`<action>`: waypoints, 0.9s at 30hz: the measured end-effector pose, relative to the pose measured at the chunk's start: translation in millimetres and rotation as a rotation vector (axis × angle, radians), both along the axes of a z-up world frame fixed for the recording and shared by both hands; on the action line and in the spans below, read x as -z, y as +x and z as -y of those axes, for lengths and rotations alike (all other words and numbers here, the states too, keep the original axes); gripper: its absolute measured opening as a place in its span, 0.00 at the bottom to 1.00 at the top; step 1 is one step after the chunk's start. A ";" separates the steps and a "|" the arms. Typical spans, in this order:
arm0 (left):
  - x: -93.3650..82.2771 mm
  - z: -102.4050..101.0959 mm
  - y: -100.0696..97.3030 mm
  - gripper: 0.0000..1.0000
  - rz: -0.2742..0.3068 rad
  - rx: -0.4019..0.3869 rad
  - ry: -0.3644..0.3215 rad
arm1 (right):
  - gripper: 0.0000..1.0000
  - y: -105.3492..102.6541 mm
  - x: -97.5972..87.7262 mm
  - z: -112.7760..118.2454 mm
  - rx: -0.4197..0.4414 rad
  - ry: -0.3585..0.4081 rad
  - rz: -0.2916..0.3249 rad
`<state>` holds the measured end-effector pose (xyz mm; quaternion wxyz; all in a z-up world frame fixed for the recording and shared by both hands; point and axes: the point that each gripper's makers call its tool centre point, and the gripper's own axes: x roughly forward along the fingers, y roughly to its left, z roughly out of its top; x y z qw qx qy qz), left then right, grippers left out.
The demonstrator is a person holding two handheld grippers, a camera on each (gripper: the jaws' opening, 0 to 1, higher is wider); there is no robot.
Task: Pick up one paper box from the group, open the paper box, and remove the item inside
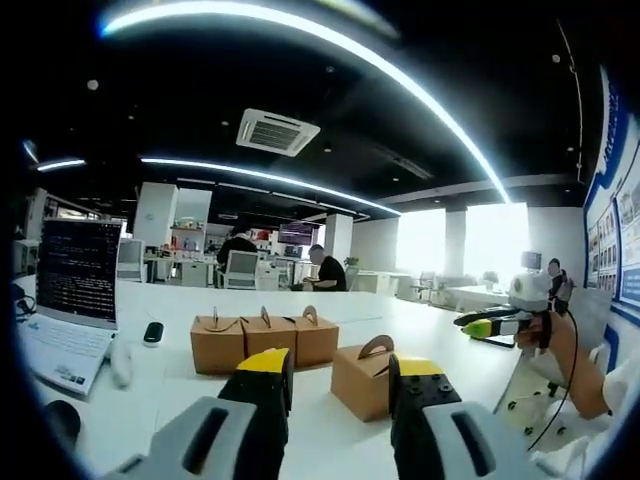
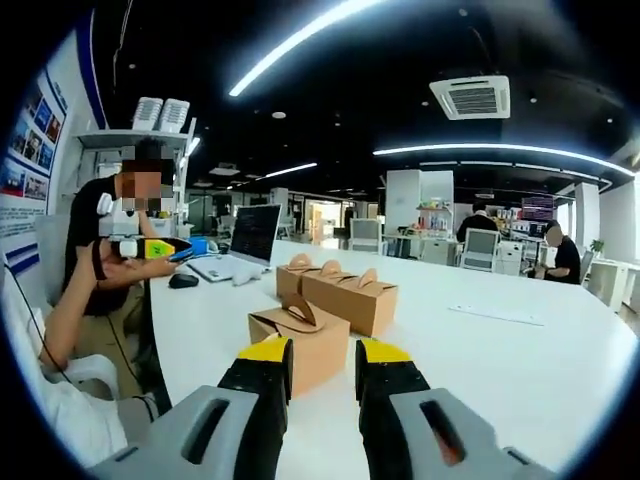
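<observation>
— Which box do you reckon gets picked?

— The lone box (image 2: 300,345), the one standing apart on the white table (image 2: 520,370), nearer than the others. The right gripper (image 2: 322,372) hangs just short of it, jaws parted and holding nothing, and the box sits dead ahead between them, a touch to the left.

— And the other hand?

— The left gripper (image 1: 340,378) is also spread and empty. From there the same box (image 1: 365,378) lies ahead but shifted towards its right jaw. I'd judge both about equally near, the right one better lined up.

— How does the box lie?

— Handle up, one corner turned toward the right gripper, long side running away to the right.

— Behind it?

— The row of three boxes (image 2: 340,293), touching side by side, then a laptop (image 2: 245,245) further off.
</observation>
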<state>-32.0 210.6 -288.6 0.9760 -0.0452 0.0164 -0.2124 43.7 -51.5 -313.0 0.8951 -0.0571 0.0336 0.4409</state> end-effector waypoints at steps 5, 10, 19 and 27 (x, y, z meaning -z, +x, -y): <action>-0.8 -0.5 -0.1 0.39 0.003 -0.003 -0.001 | 0.26 1.2 4.7 -0.4 -0.001 -0.006 -0.011; -0.3 -0.7 1.2 0.40 0.001 -0.002 -0.001 | 0.26 2.2 4.7 0.3 0.001 -0.004 -0.014; 1.5 1.3 2.4 0.40 -0.004 0.002 0.005 | 0.26 1.8 5.6 -0.9 -0.002 -0.007 -0.015; 7.6 6.4 12.7 0.40 -0.022 0.014 0.012 | 0.26 6.3 4.9 -4.5 -0.003 -0.031 -0.017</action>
